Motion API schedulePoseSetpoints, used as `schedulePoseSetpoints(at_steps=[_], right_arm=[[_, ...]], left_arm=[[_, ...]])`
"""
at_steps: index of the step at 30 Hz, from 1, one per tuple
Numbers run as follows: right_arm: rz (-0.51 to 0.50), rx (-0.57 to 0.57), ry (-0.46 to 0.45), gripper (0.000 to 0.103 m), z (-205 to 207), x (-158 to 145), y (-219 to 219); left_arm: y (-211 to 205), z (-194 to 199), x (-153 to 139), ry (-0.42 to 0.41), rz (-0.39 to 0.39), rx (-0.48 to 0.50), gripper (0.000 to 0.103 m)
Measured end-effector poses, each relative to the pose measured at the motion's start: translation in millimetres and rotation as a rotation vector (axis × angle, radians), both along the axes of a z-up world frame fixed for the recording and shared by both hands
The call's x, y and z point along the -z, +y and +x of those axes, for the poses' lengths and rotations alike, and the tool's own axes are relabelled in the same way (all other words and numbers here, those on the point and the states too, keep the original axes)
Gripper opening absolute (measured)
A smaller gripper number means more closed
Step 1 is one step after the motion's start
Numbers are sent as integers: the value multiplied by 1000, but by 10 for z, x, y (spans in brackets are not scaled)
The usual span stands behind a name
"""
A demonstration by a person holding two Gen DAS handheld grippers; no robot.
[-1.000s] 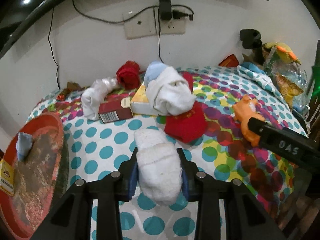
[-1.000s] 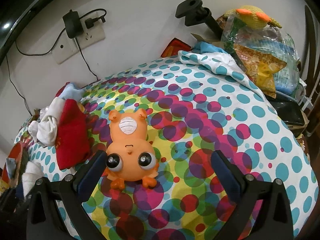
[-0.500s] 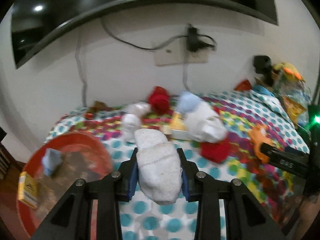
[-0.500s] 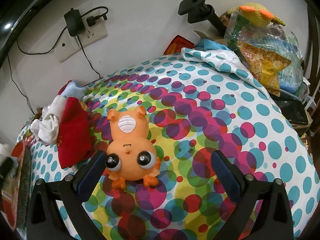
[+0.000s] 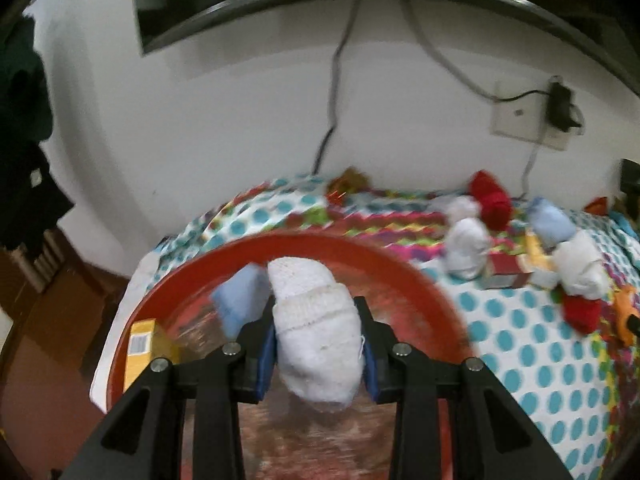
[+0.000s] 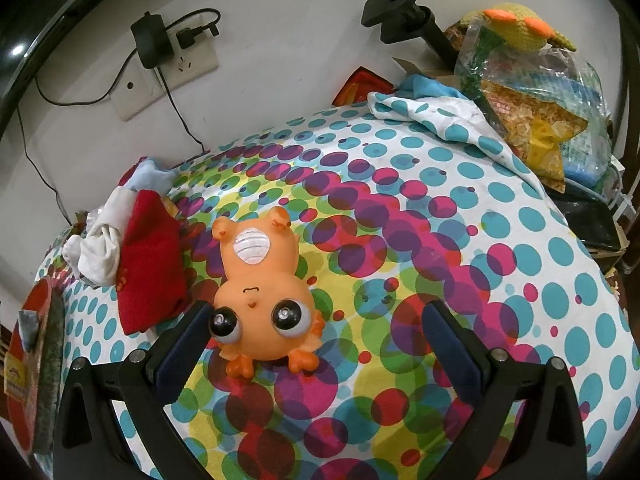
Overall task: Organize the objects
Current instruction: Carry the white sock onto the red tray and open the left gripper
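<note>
My left gripper (image 5: 319,354) is shut on a rolled white sock (image 5: 316,328) and holds it above the round red tray (image 5: 320,246). A light blue sock (image 5: 239,302) and a yellow box (image 5: 140,346) lie in that tray. Other rolled socks, white (image 5: 466,246), red (image 5: 490,204) and light blue (image 5: 550,224), sit on the dotted cloth to the right. In the right wrist view my right gripper (image 6: 316,344) stands open over an orange toy frog (image 6: 262,292) lying on its back, with its head between the fingers (image 6: 182,350) and the pads apart from it.
A red cloth (image 6: 150,268) and white socks (image 6: 98,250) lie left of the frog. Bags and a knitted toy (image 6: 524,28) crowd the far right, beside a black mount (image 6: 400,10). The tray's edge (image 6: 38,344) shows at the far left. A wall socket with a charger (image 6: 152,44) is behind.
The left gripper has carried the white sock to the left and up, from above the dotted cloth to above the red tray. The right gripper and the frog have stayed put.
</note>
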State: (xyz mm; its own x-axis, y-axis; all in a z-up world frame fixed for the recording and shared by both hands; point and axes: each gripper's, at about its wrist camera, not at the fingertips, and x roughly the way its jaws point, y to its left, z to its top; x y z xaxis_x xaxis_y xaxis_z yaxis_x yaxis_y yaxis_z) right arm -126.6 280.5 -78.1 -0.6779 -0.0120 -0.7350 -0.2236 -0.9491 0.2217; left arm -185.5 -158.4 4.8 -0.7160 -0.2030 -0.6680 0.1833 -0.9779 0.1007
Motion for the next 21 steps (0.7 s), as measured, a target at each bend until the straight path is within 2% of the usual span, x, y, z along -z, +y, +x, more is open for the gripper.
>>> schedulePoseSetpoints(at_steps=[5,15,21], right_arm=[[-1,-1,-1,102,0,-1,-2],[-9,-13,-6,102,6,-12,-20],[-9,-19,-10,102,-2,-1,-20]], left_arm=[[-272,-35,137,-42,33,-45,35],[-111,-600,235,-97,57,-24,35],[-148,-909,408,-171,67,-46,35]])
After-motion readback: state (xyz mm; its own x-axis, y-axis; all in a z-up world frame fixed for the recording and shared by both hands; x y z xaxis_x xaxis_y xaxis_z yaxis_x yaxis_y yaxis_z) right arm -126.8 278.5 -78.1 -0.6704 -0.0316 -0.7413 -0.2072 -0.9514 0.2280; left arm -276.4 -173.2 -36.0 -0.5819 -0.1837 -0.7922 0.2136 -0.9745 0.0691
